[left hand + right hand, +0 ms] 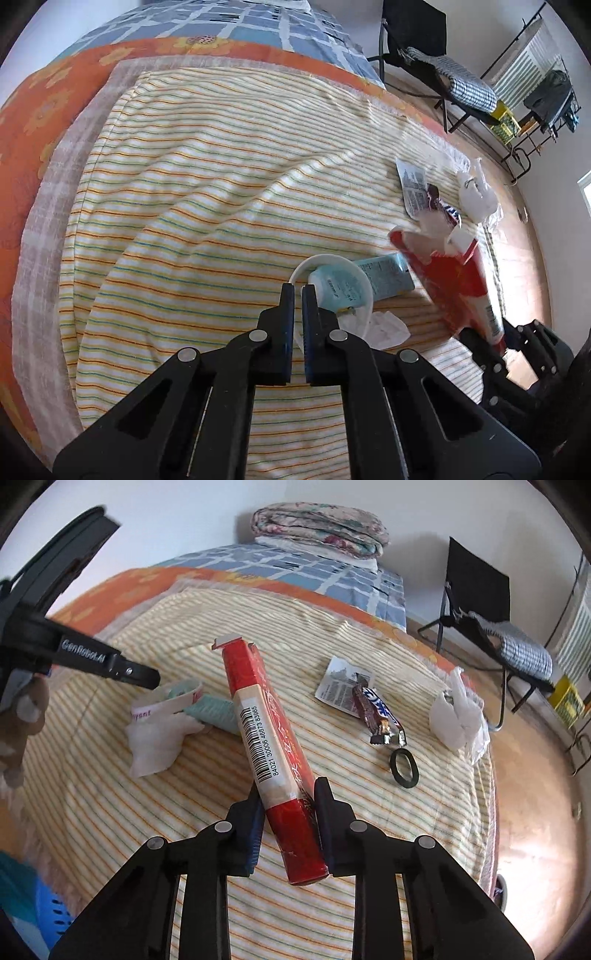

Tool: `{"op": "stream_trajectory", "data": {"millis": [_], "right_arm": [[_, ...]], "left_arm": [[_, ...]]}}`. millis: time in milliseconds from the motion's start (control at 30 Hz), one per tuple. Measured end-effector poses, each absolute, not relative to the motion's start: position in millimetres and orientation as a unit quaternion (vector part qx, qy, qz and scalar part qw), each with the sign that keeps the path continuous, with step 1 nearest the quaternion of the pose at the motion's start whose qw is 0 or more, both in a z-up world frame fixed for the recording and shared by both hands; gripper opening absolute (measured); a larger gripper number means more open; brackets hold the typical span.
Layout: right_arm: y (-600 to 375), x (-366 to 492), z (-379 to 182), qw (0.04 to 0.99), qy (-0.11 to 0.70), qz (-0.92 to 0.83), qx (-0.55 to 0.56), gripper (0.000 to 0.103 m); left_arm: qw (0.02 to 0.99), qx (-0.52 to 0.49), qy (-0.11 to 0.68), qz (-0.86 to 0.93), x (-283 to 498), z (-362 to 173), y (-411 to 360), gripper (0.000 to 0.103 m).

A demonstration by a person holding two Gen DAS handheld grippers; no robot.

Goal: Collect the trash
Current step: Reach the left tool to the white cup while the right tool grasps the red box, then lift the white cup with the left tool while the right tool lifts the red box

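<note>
1. The bed (110,812) fills both views: a soft cream sheet with thin orange, yellow and green stripes, rumpled into long folds, lying over an orange flowered cover (22,155) and a blue checked one beyond it.
2. Your right gripper (288,801) is clamped on the long red box (273,738), a glossy rectangular carton with a pale barcode label. Its black jaws press the box's two long sides near the lower end, and the box slants up and away from you.
3. Your left gripper (298,291) has its jaws drawn together on the thin rim of the white plastic cup (332,291), a round, smooth, translucent tub lying on its side on the sheet.
4. A pale teal tube (384,277), flat and matte with small print, runs out of the cup's mouth toward the red box.
5. A crumpled white tissue (155,746) lies soft and creased just beside the cup.
6. Farther right on the sheet sits a knotted white plastic bag (458,720), thin and wrinkled, near the bed's edge.
7. A torn newspaper scrap (340,686) lies flat between box and bag.
8. A shiny brown and blue candy wrapper (376,709) overlaps that scrap's corner.
9. A dark ring (404,768), a smooth band, rests just below the wrapper.
</note>
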State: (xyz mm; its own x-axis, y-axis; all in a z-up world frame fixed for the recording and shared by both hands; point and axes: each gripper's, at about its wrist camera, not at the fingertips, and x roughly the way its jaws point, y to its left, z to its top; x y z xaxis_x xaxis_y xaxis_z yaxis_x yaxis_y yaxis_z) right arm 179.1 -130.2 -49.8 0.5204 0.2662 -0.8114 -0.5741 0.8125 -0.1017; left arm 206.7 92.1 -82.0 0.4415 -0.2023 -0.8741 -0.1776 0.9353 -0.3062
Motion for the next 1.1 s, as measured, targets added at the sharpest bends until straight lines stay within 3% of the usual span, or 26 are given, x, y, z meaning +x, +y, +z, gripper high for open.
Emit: {"op": "stream_trajectory", "data": {"millis": [133,200,233,367,433,567,1100], "right_arm": [[-133.9,180.9,-49.2,0.852,0.427,0.247,-0.174,0.023],[-134.8,181.0,-49.0,0.852,0.427,0.248,-0.173,0.023],[-136.0,181.2,-48.8,0.852,0.428,0.249,-0.172,0.024],[-135.8,181.5,-49.1,0.850,0.430,0.251,-0.172,0.024],[-135.5,181.8,-49.2,0.850,0.430,0.251,-0.172,0.024],[-135.9,181.8,-49.2,0.850,0.430,0.250,-0.173,0.023],[-166.4,189.3,-32.2,0.857,0.445,0.248,-0.082,0.014]], "left_arm": [[0.816,-0.185,0.548,0.007,209.5,-89.7,93.4,0.005],[0.810,-0.189,0.556,0.009,209.1,-93.9,94.5,0.033],[0.810,-0.190,0.554,0.010,209.1,-95.0,95.0,0.037],[0.810,-0.201,0.550,0.004,210.6,-98.9,95.9,0.038],[0.810,-0.213,0.546,0.007,211.2,-101.4,97.8,0.035],[0.809,-0.210,0.549,0.004,214.4,-103.7,93.1,0.001],[0.849,-0.206,0.487,-0.017,195.4,-54.6,88.2,0.000]]}}
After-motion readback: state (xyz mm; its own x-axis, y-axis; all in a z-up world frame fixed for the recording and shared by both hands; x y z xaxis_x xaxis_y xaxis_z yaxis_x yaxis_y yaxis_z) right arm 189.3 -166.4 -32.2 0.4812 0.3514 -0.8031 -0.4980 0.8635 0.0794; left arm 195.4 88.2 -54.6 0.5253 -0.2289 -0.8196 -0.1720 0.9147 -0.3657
